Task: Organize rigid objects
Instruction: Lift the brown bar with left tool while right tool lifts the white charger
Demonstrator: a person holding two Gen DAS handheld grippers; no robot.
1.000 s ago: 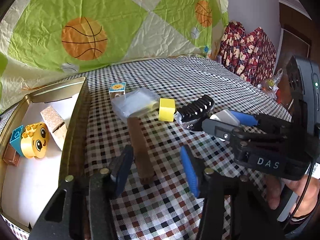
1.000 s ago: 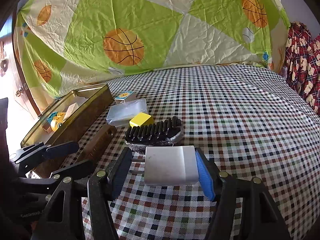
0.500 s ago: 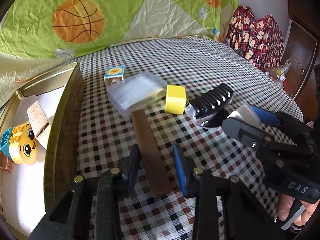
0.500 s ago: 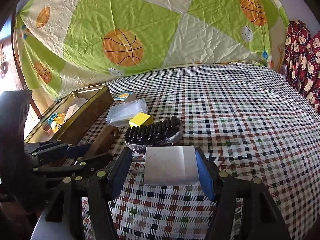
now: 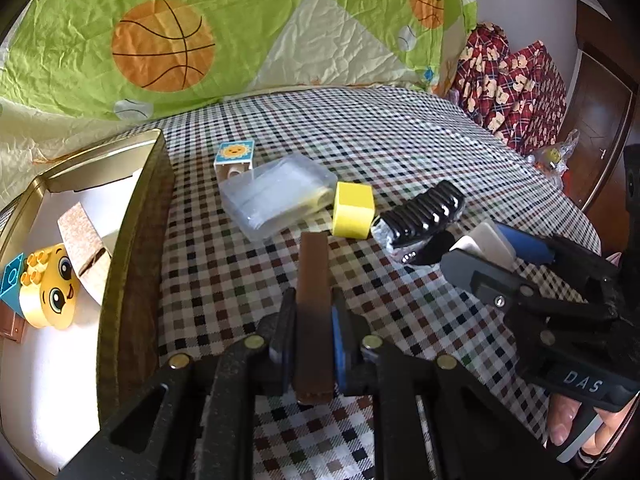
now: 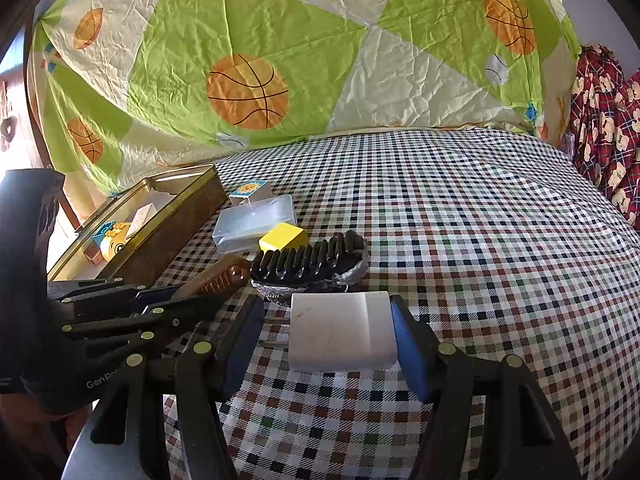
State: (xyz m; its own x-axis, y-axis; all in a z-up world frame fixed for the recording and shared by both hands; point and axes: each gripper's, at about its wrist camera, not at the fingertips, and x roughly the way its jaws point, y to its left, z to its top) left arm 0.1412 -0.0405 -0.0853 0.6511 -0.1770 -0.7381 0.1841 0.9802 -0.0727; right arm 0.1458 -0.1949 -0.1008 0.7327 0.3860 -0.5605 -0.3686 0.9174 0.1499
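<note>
My left gripper (image 5: 312, 320) is shut on a long brown comb (image 5: 314, 280) and holds it slightly raised over the checked cloth; the comb also shows in the right wrist view (image 6: 218, 278). My right gripper (image 6: 326, 332) stands around a white block (image 6: 340, 330); the right pad touches it, and a gap shows at the left pad. Ahead lie a black ribbed clip (image 6: 308, 262), a yellow cube (image 5: 354, 210), a clear plastic box (image 5: 276, 196) and a sun-print block (image 5: 235, 155). The gold tin (image 5: 132, 216) at the left holds a yellow face brick (image 5: 50, 292).
The tin also holds a cork block (image 5: 82, 236) and a teal brick (image 5: 10, 280). A basketball-print sheet (image 6: 280, 60) hangs behind the table. Red patterned fabric (image 5: 512, 80) lies at the far right. Bare checked cloth (image 6: 480, 220) spreads to the right.
My left gripper moved forward over the brown comb and shut on it, lifting its far end. The right gripper stayed around the white block.
</note>
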